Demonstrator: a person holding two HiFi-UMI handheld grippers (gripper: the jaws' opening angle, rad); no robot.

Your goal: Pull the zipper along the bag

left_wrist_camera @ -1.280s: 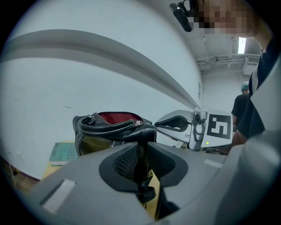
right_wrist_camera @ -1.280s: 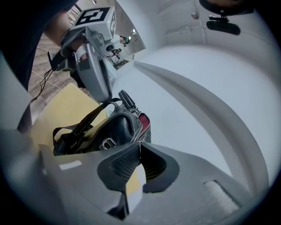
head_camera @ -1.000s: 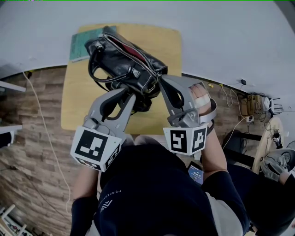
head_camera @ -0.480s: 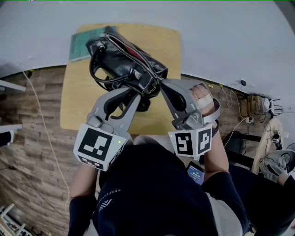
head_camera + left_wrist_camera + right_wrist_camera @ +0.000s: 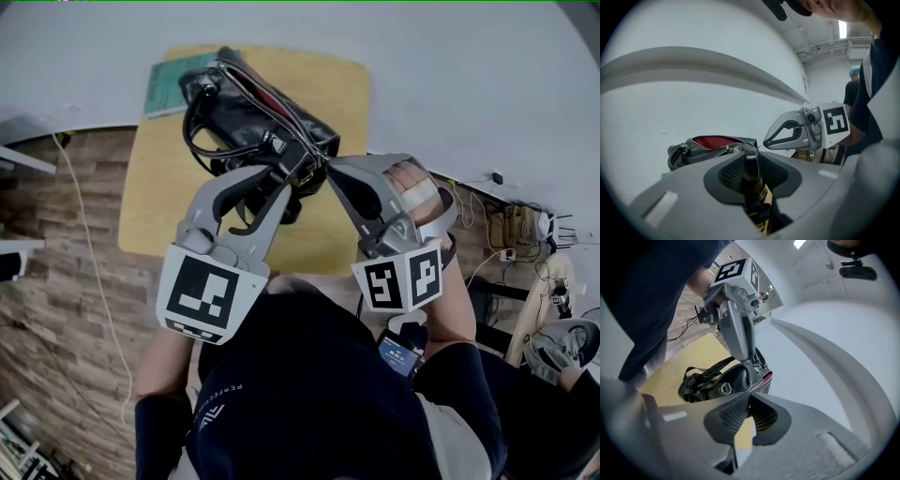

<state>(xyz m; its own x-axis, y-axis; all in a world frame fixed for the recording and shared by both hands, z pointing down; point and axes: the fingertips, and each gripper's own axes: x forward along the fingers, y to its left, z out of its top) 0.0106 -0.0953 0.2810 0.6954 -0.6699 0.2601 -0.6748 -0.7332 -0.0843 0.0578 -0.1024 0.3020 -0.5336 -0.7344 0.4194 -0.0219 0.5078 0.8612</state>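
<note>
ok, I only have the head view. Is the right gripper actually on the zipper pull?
Observer: Yes. The left gripper view shows the right gripper closed on a thin silver zipper pull at the near end of the bag.
Operator: Left one?
Observer: In its own view, the left gripper has a black tab of the bag between its pads, apparently touching both. Its jaws have just been opening.
Operator: Anyone else around?
Observer: One person stands behind the right gripper, visible only in the left gripper view.
</note>
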